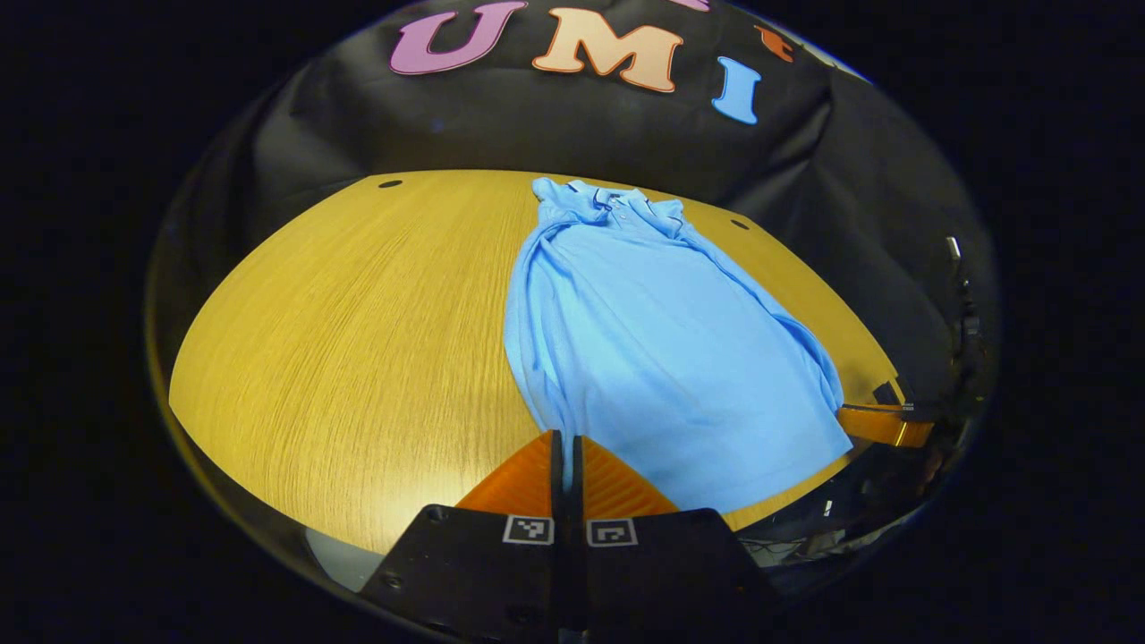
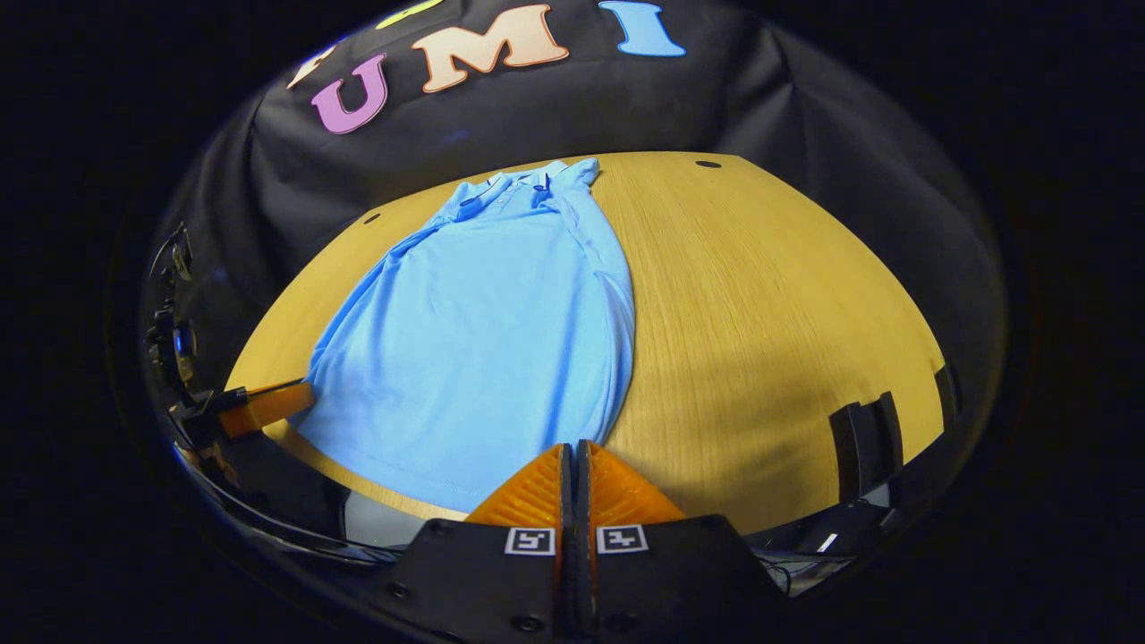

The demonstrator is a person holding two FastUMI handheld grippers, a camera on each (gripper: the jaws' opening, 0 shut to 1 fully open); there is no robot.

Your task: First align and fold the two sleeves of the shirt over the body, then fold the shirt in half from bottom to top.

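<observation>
Shirt flat, sleeves folded in.
Collar toward the wall, on wood counter; both hand-held grippers pressed closed, empty, at shirt's hem.

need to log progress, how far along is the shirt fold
Done: both sleeves look folded in, the shirt lying as a narrow panel on the table, collar at the far end. In hand: the left gripper and right gripper sit at the hem corners with fingers together, apparently pinching the hem. Left: the bottom-to-top fold; the hem still lies at the near edge.
</observation>
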